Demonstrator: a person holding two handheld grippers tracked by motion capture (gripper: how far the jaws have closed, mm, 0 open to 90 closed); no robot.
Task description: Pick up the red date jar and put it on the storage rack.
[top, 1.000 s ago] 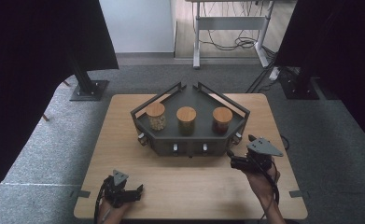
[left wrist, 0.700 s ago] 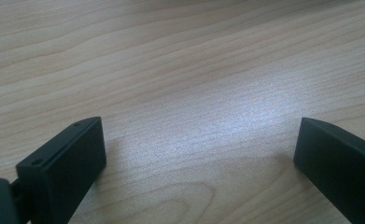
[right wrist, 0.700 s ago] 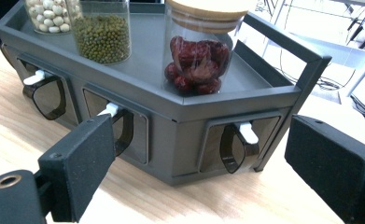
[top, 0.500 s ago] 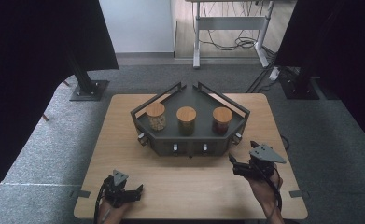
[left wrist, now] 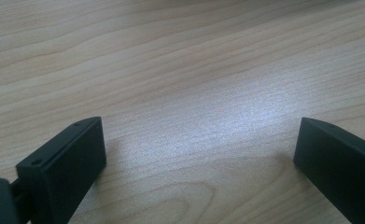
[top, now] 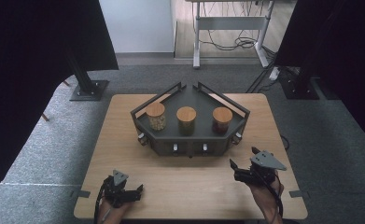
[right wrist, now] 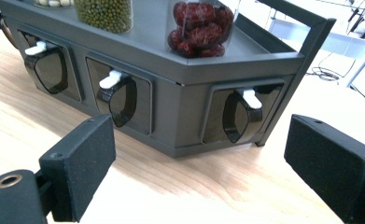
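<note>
A dark grey rack (top: 189, 145) stands on the middle of the wooden table (top: 194, 186). It carries three wooden-lidded jars: pale contents (top: 156, 115), green beans (top: 186, 119) and red dates (top: 222, 119). My right gripper (top: 243, 157) is held in a hand at the front right, open and empty, pointing at the rack's right front corner. In the right gripper view its jaws (right wrist: 199, 140) frame the rack (right wrist: 171, 98), the date jar (right wrist: 201, 25) and three scoop slots with white tabs (right wrist: 251, 99). My left gripper (top: 140, 190) rests open at the front left, over bare wood (left wrist: 199, 140).
The table's front edge runs just under both hands. Grey carpet surrounds the table. Black curtains and a stand base (top: 89, 88) are to the left, and a desk frame with cables (top: 231, 28) is behind.
The right gripper has drifted slightly back toward the table's front edge, away from the rack. The left gripper has stayed put.
</note>
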